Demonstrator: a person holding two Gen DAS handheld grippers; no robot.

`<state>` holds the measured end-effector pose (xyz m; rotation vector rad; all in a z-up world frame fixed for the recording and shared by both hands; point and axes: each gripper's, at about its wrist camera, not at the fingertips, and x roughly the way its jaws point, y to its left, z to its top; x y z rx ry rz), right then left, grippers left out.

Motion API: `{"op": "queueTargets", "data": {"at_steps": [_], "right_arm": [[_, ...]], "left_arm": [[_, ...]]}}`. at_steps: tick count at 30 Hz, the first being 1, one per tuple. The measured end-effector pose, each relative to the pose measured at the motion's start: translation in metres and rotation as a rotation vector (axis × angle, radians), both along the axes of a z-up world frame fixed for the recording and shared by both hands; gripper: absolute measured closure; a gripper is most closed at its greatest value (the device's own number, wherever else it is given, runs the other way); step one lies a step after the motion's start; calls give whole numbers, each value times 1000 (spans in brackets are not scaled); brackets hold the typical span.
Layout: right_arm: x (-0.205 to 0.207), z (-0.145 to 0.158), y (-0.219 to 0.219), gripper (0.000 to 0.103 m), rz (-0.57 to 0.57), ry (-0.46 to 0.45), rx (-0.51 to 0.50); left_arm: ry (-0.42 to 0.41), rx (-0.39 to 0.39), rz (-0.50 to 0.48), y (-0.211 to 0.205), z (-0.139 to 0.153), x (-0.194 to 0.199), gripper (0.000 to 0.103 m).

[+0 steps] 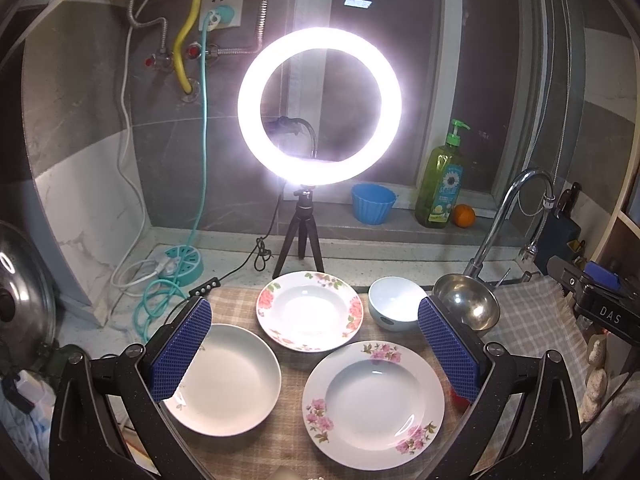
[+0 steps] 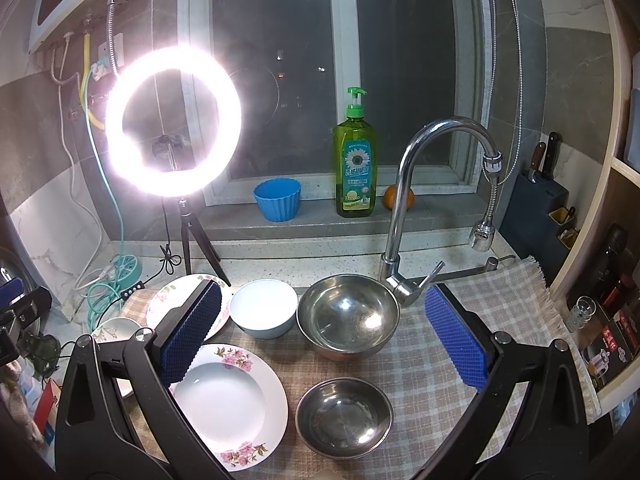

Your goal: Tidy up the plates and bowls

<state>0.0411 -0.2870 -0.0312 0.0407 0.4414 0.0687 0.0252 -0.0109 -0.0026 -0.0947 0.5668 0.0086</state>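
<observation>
Plates lie nearest: under the wide-apart, empty left tongs (image 1: 314, 344) sit a plain white plate (image 1: 224, 380) by the left pad and a pink-flowered plate (image 1: 374, 404) between the pads, glazed, slippery and breakable, probably best pinched at the rim. Between the equally spread, empty right tongs (image 2: 322, 340) rests a small steel bowl (image 2: 344, 418), light and hard, on the checked cloth covering the tabletop (image 2: 512, 300). Beyond lie a larger steel bowl (image 2: 348, 316), a white bowl (image 2: 264, 307) and a red-flowered plate (image 1: 310, 310).

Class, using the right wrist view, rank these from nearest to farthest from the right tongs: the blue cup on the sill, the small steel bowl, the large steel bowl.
1. Small steel bowl, just ahead of the right tongs.
2. Large steel bowl, behind it by the tap.
3. Blue cup, far back on the sill.
</observation>
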Motion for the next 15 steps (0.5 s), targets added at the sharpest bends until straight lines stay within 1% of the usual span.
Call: {"op": "queueTargets", "data": {"at_steps": [15], "right_arm": [[5, -2, 1, 0, 2, 7, -2]], "left_arm": [[19, -5, -9, 2, -5, 11, 1]]}}
